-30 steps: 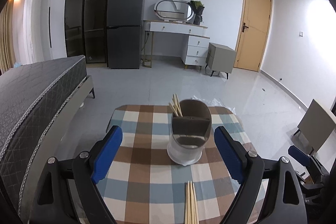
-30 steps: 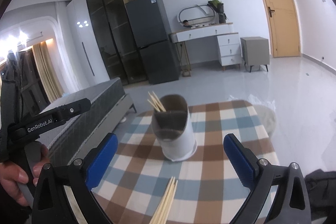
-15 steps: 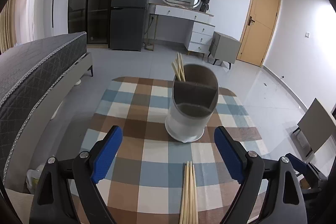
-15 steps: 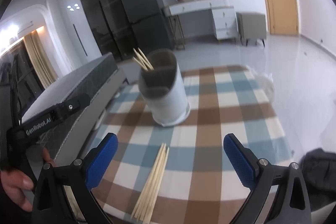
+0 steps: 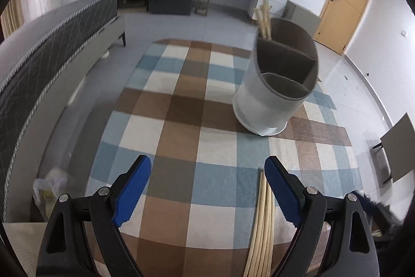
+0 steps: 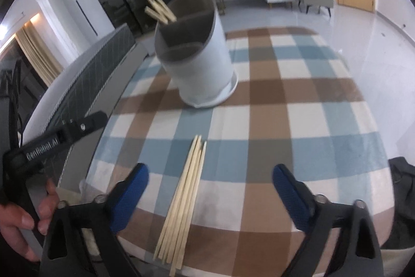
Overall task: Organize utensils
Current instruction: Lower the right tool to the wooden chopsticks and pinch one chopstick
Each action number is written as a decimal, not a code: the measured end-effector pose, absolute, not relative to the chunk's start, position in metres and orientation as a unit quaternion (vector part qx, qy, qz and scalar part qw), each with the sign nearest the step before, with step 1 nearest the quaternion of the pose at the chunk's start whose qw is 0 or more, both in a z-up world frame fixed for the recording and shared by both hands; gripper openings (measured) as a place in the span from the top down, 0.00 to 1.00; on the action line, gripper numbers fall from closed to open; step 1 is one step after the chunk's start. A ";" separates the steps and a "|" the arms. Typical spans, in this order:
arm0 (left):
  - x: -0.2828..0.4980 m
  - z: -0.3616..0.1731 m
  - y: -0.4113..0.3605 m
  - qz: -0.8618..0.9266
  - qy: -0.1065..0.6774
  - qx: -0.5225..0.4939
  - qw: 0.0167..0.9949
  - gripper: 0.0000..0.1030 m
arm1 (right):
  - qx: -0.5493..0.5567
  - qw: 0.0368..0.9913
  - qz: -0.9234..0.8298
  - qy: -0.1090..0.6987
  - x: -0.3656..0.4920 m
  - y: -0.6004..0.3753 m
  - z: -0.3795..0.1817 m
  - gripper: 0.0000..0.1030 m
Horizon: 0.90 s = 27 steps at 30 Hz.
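thin pale wooden chopsticks (image 6: pixel 185 196) look light, stiff, rollable; pinch mid-length. right gripper (image 6: pixel 208 192), jaws just narrowing, and left gripper (image 5: pixel 207 184) both gape empty.

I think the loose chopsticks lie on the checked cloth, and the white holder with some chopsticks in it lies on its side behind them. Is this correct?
Not quite. The white holder stands upright on the checked cloth, as the right wrist view shows. The rest holds: the loose chopsticks lie on the cloth nearer the camera, and some chopsticks stick out of the holder.
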<state>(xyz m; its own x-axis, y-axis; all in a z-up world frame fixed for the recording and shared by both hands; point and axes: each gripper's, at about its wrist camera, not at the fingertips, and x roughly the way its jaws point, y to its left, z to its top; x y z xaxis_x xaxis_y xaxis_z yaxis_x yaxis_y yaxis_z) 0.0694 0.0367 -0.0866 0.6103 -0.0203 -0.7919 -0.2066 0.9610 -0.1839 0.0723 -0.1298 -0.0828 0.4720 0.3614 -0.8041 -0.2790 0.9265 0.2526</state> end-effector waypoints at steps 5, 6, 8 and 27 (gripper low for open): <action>0.077 -0.089 0.042 0.056 0.450 -0.140 0.880 0.16 | 0.021 0.841 0.180 0.509 0.081 -0.119 -0.100 0.26; 0.079 -0.090 0.044 0.052 0.452 -0.146 0.878 0.16 | 0.017 0.840 0.179 0.512 0.083 -0.117 -0.102 0.26; 0.083 -0.093 0.048 0.049 0.456 -0.165 0.873 0.17 | 0.008 0.837 0.177 0.518 0.087 -0.112 -0.107 0.30; 0.100 -0.093 0.089 0.075 0.463 -0.237 0.851 0.17 | -0.087 0.802 0.148 0.572 0.134 -0.070 -0.145 0.61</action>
<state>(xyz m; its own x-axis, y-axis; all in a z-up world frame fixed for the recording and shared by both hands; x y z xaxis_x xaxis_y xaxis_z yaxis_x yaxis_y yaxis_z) 0.0998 0.0887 -0.0929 0.5599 -0.0928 -0.8234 -0.3465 0.8764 -0.3344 0.1338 -0.0696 -0.1447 0.3018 0.1377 -0.9434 -0.3364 0.9413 0.0298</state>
